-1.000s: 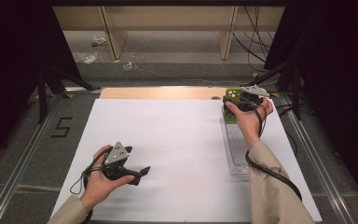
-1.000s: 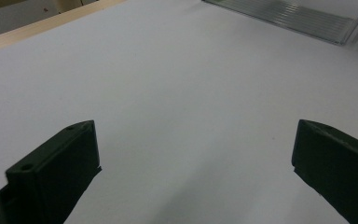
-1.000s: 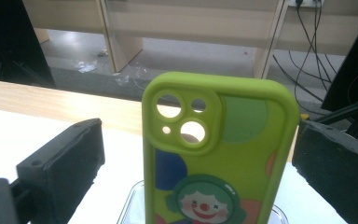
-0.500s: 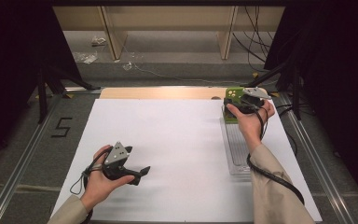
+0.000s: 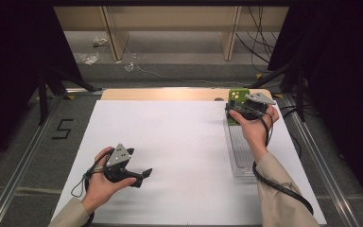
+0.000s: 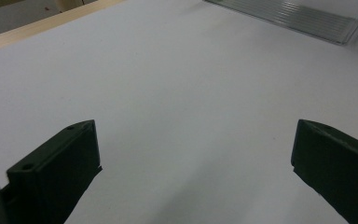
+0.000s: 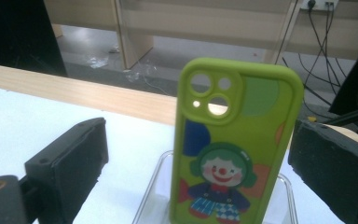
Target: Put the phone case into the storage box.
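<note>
From the high view I see my right tool [image 5: 243, 111] at the far right corner of the counter [image 5: 179, 142], reaching the green phone case [image 5: 237, 97] that stands upright at the far end of the clear tray [image 5: 240, 156]. My left tool [image 5: 139, 176] rests near the near left edge. In the left gripper view, its jaws are spread wide over bare counter. In the right gripper view, the jaws are spread, the case [image 7: 235, 149] between them, untouched.

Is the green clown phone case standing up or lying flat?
Standing up. The green rubbery phone case with the clown picture rises upright at the far end of the clear ribbed plastic tray, between the open right tongs, which don't touch it.
</note>
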A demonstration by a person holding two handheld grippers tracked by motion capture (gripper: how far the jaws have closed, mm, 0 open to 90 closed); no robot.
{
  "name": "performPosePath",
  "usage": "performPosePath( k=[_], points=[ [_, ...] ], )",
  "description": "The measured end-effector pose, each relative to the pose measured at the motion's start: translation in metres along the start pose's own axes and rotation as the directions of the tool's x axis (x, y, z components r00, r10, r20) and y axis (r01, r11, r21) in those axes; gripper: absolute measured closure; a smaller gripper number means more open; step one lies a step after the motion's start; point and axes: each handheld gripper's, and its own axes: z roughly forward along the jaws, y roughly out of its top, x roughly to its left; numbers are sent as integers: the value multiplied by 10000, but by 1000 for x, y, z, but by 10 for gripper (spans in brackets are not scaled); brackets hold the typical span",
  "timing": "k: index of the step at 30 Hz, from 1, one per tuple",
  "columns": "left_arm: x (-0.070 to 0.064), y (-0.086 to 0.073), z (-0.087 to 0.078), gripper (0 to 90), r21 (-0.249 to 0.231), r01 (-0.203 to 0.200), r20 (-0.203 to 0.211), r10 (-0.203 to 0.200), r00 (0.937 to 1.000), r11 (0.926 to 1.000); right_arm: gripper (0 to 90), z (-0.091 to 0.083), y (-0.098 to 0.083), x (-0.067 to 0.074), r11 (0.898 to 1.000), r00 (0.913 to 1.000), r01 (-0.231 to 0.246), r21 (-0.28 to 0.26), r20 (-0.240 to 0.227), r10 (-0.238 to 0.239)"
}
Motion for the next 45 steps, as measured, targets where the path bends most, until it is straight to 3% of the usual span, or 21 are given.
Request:
performPosePath(
  k=[21, 45],
  points=[
    [0, 1, 0, 7, 6, -49, -56, 49, 10000, 10000, 76, -31, -14, 16, 9991, 9972, 383, -191, -641, -395],
    [-1, 1, 0, 6, 42, -53, -51, 53, 10000, 10000, 86, -51, -28, 33, 9970, 9862, 755, -153, -1469, -769]
  ],
)
